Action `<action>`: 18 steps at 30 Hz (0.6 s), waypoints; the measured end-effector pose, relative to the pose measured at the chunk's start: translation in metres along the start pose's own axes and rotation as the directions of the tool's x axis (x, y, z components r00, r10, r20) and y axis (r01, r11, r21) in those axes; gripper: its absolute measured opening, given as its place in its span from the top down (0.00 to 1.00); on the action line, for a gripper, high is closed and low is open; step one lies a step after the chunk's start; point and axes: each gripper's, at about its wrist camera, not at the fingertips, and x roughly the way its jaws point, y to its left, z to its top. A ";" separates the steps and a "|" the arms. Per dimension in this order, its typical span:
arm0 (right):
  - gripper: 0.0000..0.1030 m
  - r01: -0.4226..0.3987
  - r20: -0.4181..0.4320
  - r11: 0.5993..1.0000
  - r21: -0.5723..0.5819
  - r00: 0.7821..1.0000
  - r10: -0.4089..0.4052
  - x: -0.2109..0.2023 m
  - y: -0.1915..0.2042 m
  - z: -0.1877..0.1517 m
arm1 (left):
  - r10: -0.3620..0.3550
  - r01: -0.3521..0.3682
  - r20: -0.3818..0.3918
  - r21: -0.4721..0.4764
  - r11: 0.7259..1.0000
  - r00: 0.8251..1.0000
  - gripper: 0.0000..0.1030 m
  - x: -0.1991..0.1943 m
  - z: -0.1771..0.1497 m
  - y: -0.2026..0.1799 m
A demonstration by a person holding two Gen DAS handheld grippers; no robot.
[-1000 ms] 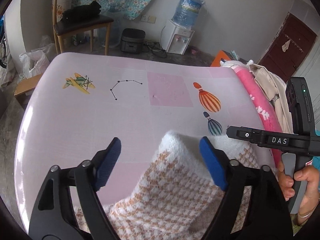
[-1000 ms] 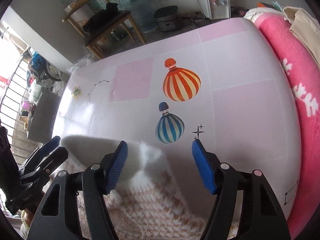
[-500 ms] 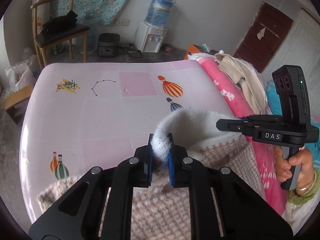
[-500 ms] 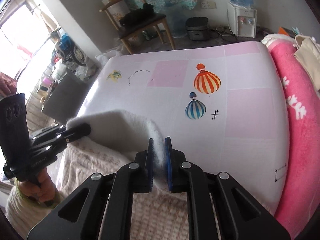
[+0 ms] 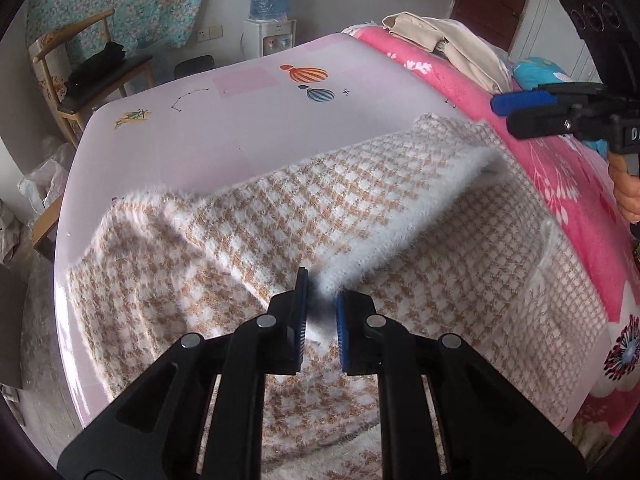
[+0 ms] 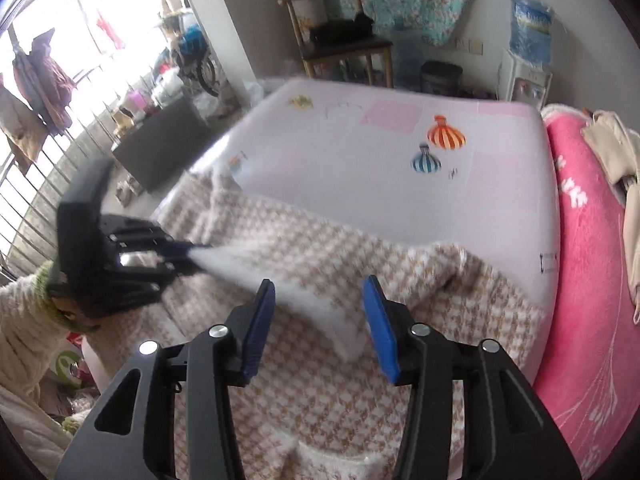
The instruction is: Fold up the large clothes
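Pinching the sweater's (image 5: 360, 184) white hem in my left gripper (image 5: 320, 312); right gripper (image 6: 318, 320) jaws just opened, half-wide, hem loose between them over the bed (image 6: 360, 184).

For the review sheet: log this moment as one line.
step: folding sweater hem over | left gripper: shut on hem | right gripper: jaws just opening, hem freed | surface: bed sheet
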 end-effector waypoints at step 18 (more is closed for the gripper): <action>0.75 -0.143 -0.164 0.977 0.156 0.972 0.168 0.091 0.013 -0.015 | 0.004 0.003 0.098 -0.072 0.997 0.995 0.84 -0.048 0.012 0.028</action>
